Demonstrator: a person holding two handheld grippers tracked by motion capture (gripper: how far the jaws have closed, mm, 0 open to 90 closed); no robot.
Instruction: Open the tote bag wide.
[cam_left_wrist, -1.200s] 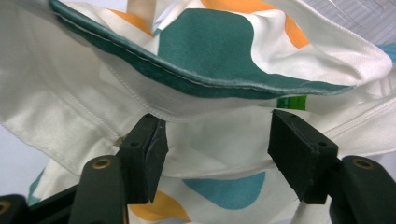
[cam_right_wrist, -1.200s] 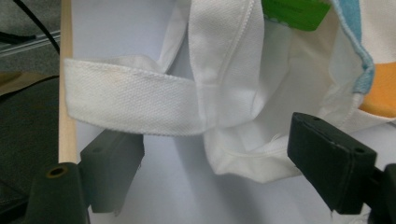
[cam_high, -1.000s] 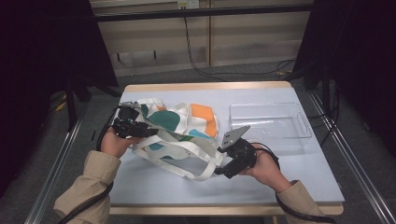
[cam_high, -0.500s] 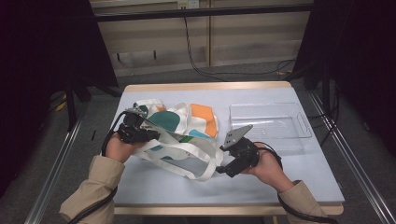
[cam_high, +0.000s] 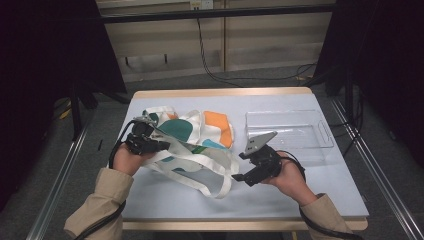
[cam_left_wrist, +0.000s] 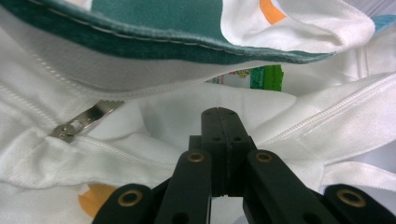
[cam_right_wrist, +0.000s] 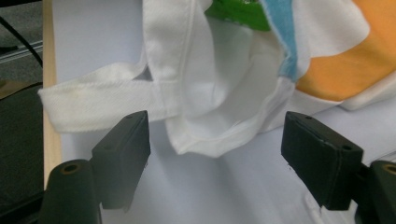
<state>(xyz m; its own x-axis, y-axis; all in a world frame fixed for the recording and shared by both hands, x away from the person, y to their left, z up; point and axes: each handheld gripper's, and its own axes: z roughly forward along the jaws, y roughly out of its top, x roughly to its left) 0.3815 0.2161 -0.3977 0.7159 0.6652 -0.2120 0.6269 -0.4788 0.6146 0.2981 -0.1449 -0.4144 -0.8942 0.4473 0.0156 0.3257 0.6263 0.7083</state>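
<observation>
The left gripper (cam_high: 159, 145) has just been closed; its jaws are pressed together on the bag's (cam_high: 200, 137) white cloth near the zip (cam_left_wrist: 86, 119). The right gripper (cam_right_wrist: 217, 161) is spread wide around a hem corner, untouched. The bag, on the table (cam_high: 320, 185), is judged soft, light, floppy: best pinched at hems or straps.

Tan sleeves (cam_high: 102, 195), black two-jaw grippers (cam_high: 145, 142) with brass-ringed screw holes, trailing black cables, a grey three-cornered plate (cam_high: 260, 141).

crumpled white tote bag (cam_high: 192, 142) with teal and orange patches, zipper open, flat on table
</observation>
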